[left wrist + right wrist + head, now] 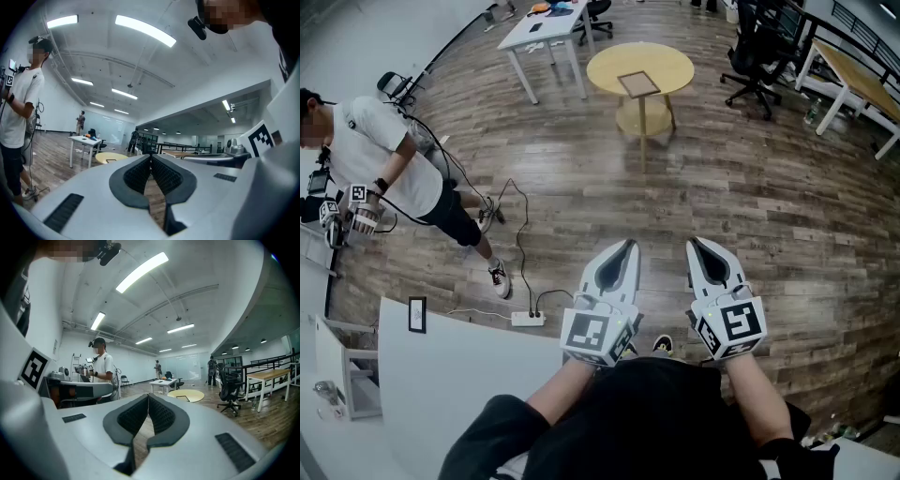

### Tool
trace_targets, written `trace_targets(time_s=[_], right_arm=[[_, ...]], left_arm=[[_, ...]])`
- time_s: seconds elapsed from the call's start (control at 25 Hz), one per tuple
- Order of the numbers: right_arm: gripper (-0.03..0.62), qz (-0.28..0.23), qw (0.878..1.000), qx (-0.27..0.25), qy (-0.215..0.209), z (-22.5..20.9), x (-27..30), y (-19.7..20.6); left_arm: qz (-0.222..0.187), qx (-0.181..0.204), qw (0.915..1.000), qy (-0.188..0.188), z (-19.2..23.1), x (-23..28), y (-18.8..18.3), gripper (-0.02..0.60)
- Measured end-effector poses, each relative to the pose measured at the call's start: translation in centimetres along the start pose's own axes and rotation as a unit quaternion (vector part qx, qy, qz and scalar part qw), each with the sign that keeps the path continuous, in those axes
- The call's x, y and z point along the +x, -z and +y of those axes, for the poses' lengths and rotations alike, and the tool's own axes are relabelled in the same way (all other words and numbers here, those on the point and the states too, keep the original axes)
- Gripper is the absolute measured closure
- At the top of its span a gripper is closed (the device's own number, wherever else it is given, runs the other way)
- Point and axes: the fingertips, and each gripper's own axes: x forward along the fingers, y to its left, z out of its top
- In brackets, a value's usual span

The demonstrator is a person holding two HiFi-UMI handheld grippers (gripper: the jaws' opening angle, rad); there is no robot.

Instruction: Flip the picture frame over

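At nine o'clock a person in a white T-shirt (380, 155) stands on the wooden plank floor (750, 206). Our left tool (626, 246) is at six o'clock, its jaws pressed together on nothing. At twelve o'clock, well apart from both tools, the thin brown rectangular picture frame (638, 84) lies flat on the round pale-yellow wooden surface (605, 66). Our right tool (694, 244), just beside the left, is likewise closed and empty.
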Motion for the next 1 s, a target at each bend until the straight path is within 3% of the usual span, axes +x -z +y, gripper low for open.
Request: trace_targets(time_s=[0.56, 1.0], right_arm=[[0.577, 0.001, 1.000, 0.004, -0.020, 2.3, -0.2, -0.5], [0.577, 0.020, 1.000, 0.016, -0.018, 4.6, 2.1, 1.3]], left_arm=[[0.003, -0.009, 0.9998, -0.015, 0.8, -1.7, -0.4, 0.552], [0.002, -0.016, 0.9998, -0.008, 4.6, -2.8, 0.6, 0.552]])
